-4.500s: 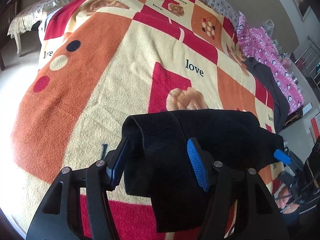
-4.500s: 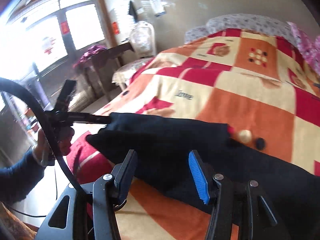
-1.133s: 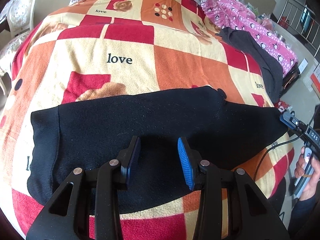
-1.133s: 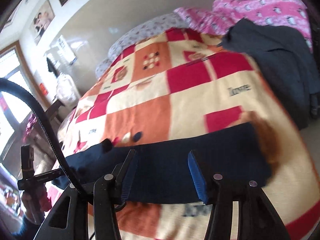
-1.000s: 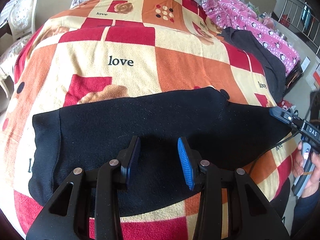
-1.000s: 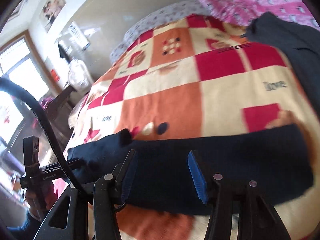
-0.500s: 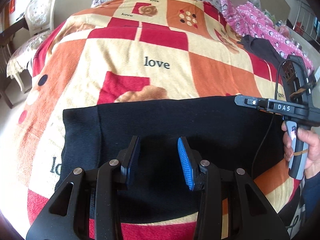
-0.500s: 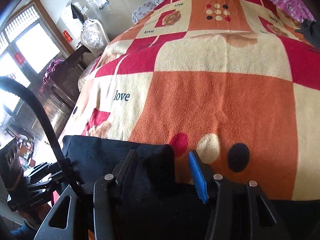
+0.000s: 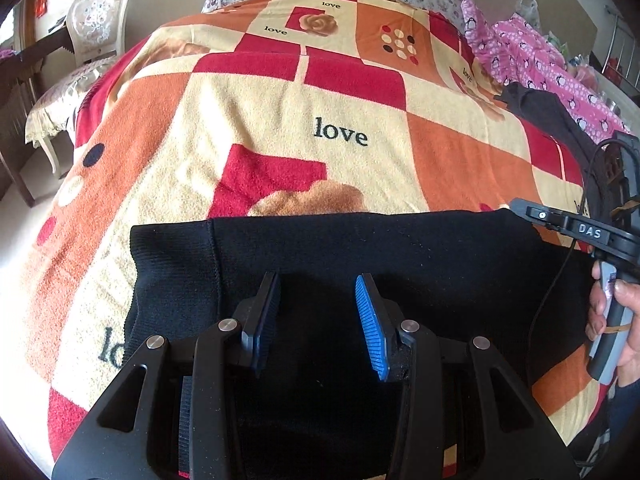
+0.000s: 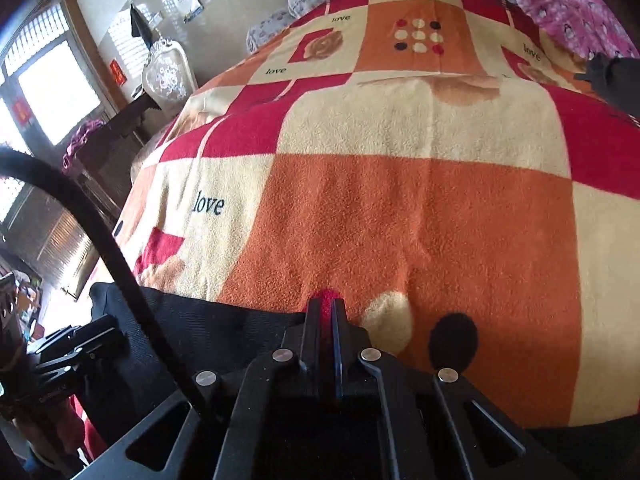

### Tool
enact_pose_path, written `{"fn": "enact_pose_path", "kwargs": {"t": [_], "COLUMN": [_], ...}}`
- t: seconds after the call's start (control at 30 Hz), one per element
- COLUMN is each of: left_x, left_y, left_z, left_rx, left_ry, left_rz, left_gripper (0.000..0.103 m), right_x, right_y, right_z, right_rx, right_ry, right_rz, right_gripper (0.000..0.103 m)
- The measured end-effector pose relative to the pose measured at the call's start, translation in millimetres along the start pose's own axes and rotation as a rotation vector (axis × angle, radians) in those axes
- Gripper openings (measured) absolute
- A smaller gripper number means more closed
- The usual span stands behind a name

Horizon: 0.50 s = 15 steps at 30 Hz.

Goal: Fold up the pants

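Angled steeply down over the near edge of the bed: left gripper [image 9: 316,316], jaws parted, black pants [image 9: 400,256] beneath and between the pads, no squeeze on the cloth visible. Farther along the far edge of the pants: right gripper [image 10: 326,316], jaws just closing and now pressed together, clenched right at the far edge of the pants; whether cloth is pinched between the tips cannot be told. Gripped around that tool's handle at the picture's right border in the left wrist view: a hand [image 9: 616,312], cable trailing from it.

Spread flat as a wide band across the near part of the blanket [image 9: 280,120]: the pants, ribbed waistband [image 9: 172,264] at one end, far edge straight. Beyond that far edge: broad bare stretch of orange, red and cream blanket reaching up to the pillows. Well apart from the pants, toward the blanket's far side edge: dark garment [image 9: 548,112], beside pink bedding [image 9: 532,60]. Off the waistband end, past the blanket's side edge: white chair [image 9: 96,20].
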State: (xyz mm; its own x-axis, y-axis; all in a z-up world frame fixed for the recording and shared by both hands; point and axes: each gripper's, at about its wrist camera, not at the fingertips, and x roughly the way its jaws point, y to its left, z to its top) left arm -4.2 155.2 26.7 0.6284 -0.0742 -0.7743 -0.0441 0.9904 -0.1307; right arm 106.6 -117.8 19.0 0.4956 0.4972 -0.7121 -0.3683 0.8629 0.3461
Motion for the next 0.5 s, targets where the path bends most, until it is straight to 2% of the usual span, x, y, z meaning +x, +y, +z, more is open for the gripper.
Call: {"fn": "enact_pose_path", "kwargs": {"t": [0.03, 0.07, 0.1, 0.13, 0.17, 0.27, 0.33, 0.4, 0.5], "left_x": [0.1, 0.3, 0.7, 1.2, 1.1, 1.1, 1.4, 1.7, 1.6], "left_y": [-0.9, -2.3, -4.0, -5.9, -7.4, -8.7, -7.7, -4.9, -3.4], "left_z": [-0.7, -1.6, -2.6, -3.7, -5.2, -9.2, -10.3, -11.2, -13.6], "left_rx": [0.003, 0.009, 0.017, 0.028, 0.035, 0.032, 0.033, 0.014, -0.001], "left_ry": [-0.003, -0.008, -0.012, -0.016, -0.023, -0.045, -0.053, -0.058, -0.077], "left_rz": [0.005, 0.012, 0.021, 0.032, 0.042, 0.056, 0.050, 0.038, 0.023], "left_gripper": [0.039, 0.039, 0.039, 0.040, 0.040, 0.041, 0.041, 0.041, 0.043], "right_x": [-9.6, -18.0, -27.9, -37.7, -46.8, -63.9, -71.8, -72.9, -69.0], "right_y": [0.7, 1.5, 2.8, 4.1, 5.2, 7.1, 8.3, 12.9, 17.0], "right_z": [-1.3, -2.9, -5.1, -7.7, -10.6, -23.3, -35.2, -44.2, -61.5], "right_rx": [0.008, 0.009, 0.008, 0.009, 0.012, 0.035, 0.033, 0.015, 0.005], "right_ry": [-0.017, -0.036, -0.060, -0.089, -0.112, -0.133, -0.148, -0.146, -0.109], "right_rz": [-0.001, 0.000, 0.003, 0.007, 0.013, 0.029, 0.039, 0.044, 0.047], "right_gripper": [0.010, 0.025, 0.047, 0.055, 0.060, 0.060, 0.068, 0.084, 0.088]}}
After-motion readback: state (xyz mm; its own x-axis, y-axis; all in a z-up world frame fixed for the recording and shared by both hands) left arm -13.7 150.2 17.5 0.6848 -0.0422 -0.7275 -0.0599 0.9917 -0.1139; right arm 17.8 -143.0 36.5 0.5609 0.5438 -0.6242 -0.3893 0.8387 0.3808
